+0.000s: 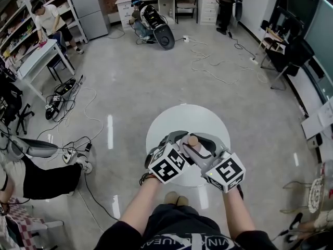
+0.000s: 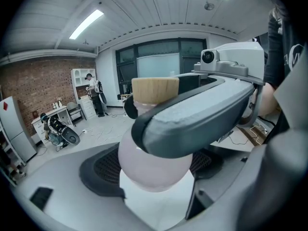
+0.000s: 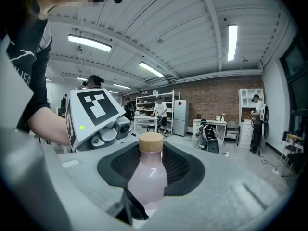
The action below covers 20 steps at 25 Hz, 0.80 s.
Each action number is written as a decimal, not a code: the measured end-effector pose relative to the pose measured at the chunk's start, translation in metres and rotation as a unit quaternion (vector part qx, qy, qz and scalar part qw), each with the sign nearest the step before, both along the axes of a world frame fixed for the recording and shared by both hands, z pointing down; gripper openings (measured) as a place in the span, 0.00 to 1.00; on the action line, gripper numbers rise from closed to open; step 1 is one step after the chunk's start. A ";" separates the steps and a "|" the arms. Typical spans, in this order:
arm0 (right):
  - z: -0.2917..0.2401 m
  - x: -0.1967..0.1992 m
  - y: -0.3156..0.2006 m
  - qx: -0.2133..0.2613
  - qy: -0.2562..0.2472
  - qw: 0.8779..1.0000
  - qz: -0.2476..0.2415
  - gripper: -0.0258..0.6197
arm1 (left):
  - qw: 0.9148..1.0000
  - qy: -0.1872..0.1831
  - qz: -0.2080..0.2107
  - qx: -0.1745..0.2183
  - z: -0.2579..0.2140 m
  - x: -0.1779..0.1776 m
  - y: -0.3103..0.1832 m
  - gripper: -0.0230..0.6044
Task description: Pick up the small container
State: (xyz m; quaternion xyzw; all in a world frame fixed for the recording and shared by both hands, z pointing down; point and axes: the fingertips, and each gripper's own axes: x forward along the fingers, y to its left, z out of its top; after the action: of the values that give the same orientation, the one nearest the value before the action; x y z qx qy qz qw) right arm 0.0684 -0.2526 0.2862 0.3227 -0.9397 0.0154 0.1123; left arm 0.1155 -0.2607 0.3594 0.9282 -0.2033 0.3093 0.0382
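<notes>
Head view: over the round bench (image 1: pixel 177 117), the left gripper (image 1: pixel 178 139) and right gripper (image 1: pixel 205 142) meet, each with fingers clamped on the bottle (image 1: pixel 193 140). Open floor runs toward 12 o'clock, cables (image 1: pixel 70 149) lie at 9, and the bench rim is close at 6.

Left gripper view: the bottle's body fills the gap between the fingers, and the right gripper's finger crosses it at 1 o'clock.

Right gripper view: the bottle stands upright against the pad, cap (image 3: pixel 150 141) at 12.

Two grips pulling unevenly could likely twist the smooth bottle loose, and it might roll off the rim.
</notes>
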 end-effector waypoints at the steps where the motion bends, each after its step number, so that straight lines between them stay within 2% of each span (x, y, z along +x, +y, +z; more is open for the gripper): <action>1: -0.001 0.000 0.001 0.000 -0.002 1.000 0.000 0.26 | 1.000 0.000 0.000 0.001 -0.001 0.000 0.001 0.65; 10: -0.016 0.005 0.013 0.012 -0.003 1.000 -0.003 0.26 | 1.000 0.002 0.001 0.010 -0.016 0.006 0.012 0.65; 20: -0.022 -0.002 0.022 0.023 -0.008 1.000 0.000 0.26 | 1.000 0.001 0.001 0.018 -0.022 -0.002 0.020 0.65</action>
State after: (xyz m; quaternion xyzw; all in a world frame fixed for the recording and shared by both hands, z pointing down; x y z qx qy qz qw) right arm 0.0660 -0.2307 0.2640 0.3246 -0.9408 -0.0035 0.0973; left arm 0.1136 -0.2412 0.3371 0.9292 -0.2078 0.3047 0.0212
